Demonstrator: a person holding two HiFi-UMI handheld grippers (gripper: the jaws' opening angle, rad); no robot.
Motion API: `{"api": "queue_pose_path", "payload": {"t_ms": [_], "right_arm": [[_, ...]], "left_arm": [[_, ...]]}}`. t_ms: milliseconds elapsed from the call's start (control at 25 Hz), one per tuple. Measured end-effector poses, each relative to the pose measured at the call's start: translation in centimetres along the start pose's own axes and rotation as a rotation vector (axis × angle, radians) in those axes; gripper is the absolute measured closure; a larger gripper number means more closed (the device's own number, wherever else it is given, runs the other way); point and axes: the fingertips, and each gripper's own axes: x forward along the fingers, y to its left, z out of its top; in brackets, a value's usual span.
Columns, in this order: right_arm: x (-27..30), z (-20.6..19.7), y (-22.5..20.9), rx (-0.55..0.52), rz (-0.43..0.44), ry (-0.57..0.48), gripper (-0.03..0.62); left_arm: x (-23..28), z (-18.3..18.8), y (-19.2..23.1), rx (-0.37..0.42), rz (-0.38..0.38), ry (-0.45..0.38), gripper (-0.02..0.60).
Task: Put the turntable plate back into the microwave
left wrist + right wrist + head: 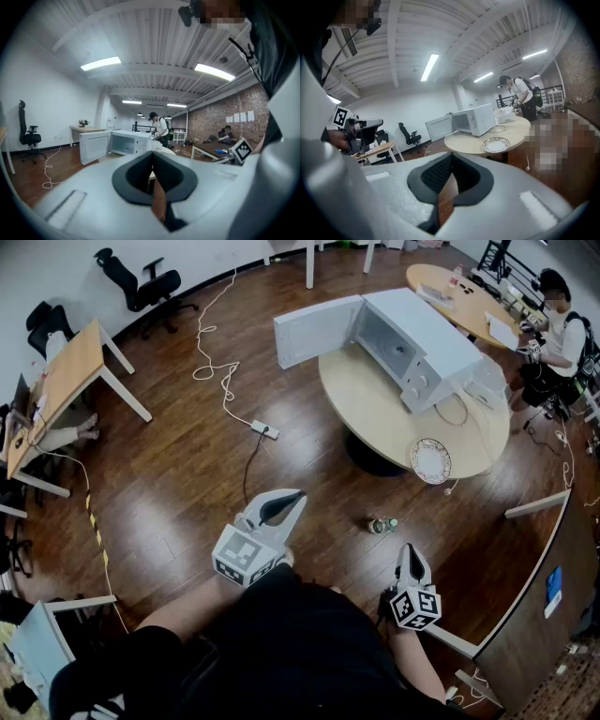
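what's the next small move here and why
Probably walk up to the table, toward the plate: the left gripper and right gripper are shut, empty, far from it; it lies at the table's near edge, and the microwave door stands open.

a round pale-wood table stands right of centre, far off on the dark plank floor. on the floor just near of it lies a small bottle. left of the table a white power strip lies on the floor, and a white cable loops from it toward the far wall. a wooden desk stands at the left, with a black office chair beyond it. at the far right a person is beside another wooden table.
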Motion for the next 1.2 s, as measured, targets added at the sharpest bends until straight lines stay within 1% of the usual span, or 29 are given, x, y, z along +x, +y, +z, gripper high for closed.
{"api": "queue_pose_path", "payload": {"t_ms": [120, 280, 520, 640, 800, 920, 1040, 1200], "right_arm": [[2.4, 0.6, 1.9, -0.017, 0.005, -0.011, 0.594], [4.2, 1.0, 4.1, -0.027, -0.008, -0.014, 0.594], [4.7, 1.1, 6.8, -0.051, -0.03, -0.011, 0.594], [4.3, 1.4, 6.7, -0.051, -0.054, -0.01, 0.594], [4.7, 1.1, 6.3, -0.017, -0.086, -0.009, 0.594], [5.9, 1.4, 7.4, -0.042, -0.059, -0.006, 0.594], [7.0, 1.9, 8.6, -0.069, -0.024, -0.017, 0.594], [8.4, 1.9, 8.6, -0.058, -0.017, -0.014, 0.594]], "left_arm": [[-0.1, 0.5, 2.5, 0.047, -0.005, -0.009, 0.576], [0.1, 0.4, 4.6, 0.07, -0.067, -0.005, 0.577], [-0.3, 0.2, 7.5, 0.043, -0.094, -0.008, 0.575], [-0.1, 0.7, 8.3, 0.031, -0.1, -0.015, 0.576], [0.0, 1.6, 9.0, 0.031, -0.098, -0.041, 0.577], [0.2, 2.0, 9.2, 0.018, -0.099, -0.052, 0.575], [0.2, 2.2, 9.5, 0.029, -0.1, -0.051, 0.576], [0.5, 2.3, 10.5, 0.039, -0.085, -0.041, 0.576]]}}
